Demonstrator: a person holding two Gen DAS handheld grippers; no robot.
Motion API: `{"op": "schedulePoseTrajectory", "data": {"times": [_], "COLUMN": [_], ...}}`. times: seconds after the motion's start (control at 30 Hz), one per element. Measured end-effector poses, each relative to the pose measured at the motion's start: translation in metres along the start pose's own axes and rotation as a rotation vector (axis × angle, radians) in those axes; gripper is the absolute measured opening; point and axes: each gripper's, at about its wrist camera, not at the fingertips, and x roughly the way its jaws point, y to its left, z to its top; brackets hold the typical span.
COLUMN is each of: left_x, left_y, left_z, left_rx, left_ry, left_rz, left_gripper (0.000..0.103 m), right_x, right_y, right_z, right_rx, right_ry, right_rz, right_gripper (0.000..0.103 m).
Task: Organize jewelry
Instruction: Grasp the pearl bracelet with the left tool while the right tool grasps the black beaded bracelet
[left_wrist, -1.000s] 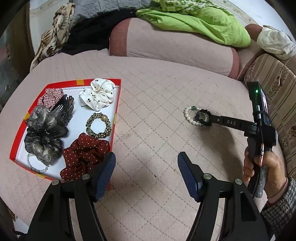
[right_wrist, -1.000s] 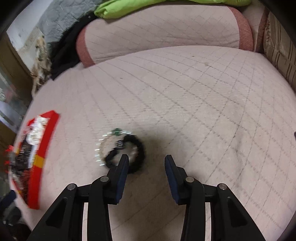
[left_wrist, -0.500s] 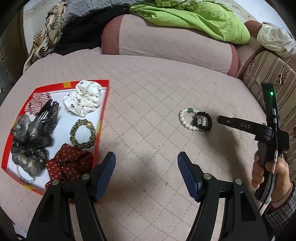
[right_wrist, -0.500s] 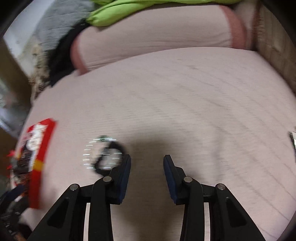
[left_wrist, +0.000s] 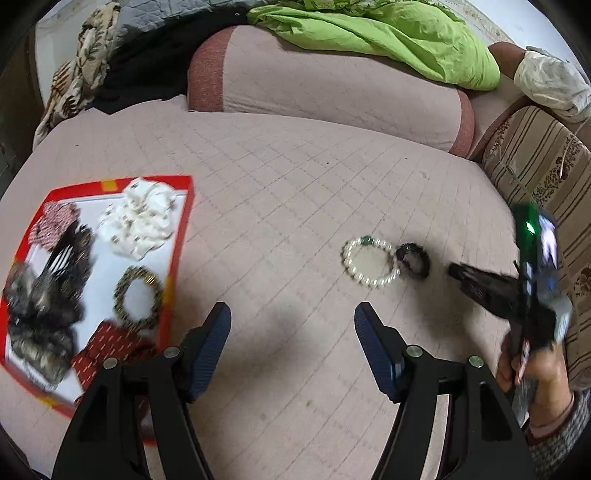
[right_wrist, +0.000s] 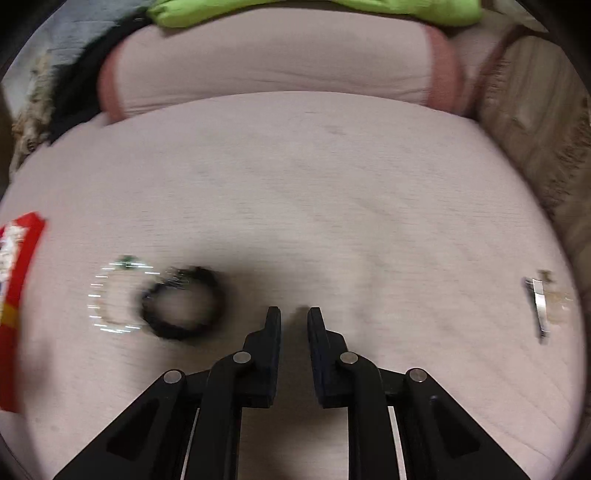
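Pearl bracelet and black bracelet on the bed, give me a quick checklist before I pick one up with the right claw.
1. Right claw empty: ok, nothing between its fingers.
2. Right claw open enough: not ok, only a narrow gap.
3. Right claw lined up: not ok, black bracelet lies left of it.
4. Bracelets separate: cannot tell, pearl bracelet and the black one look touching or overlapping.
5. Red tray has room: ok, bare white patches show.
6. Left claw out of the way: ok, open and empty.

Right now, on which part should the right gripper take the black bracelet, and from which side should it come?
Probably the near-right arc of the black bracelet, coming from above. It lies flat on the bedspread, so one finger can enter its open middle. Its left side touches the pearl bracelet. The right gripper stands nearly closed beside it, empty.
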Motion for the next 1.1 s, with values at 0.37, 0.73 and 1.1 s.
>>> {"op": "schedulePoseTrajectory", "data": {"times": [0.37, 0.73, 1.1], "left_x": [0.077, 0.116, 0.113], "left_y": [-0.044, -0.050, -0.065], "left_z": [0.033, 0.037, 0.033], "left_rx": [0.081, 0.123, 0.183], "left_ry": [0.077, 0.107, 0.088], "left_rz": [-0.018, 0.004, 0.032], "left_gripper": [0.053, 0.039, 0.009], "right_x": [-0.010, 0.009, 0.006], "right_y": [-0.015, 0.018, 0.020], "right_z": [-0.001, 0.008, 0.003], "right_rx": [0.080, 0.003, -0.018], "right_ry": [-0.035, -0.031, -0.049], "right_rz": [0.301, 0.281, 0.227], "right_gripper": [0.030, 0.030, 0.010]}}
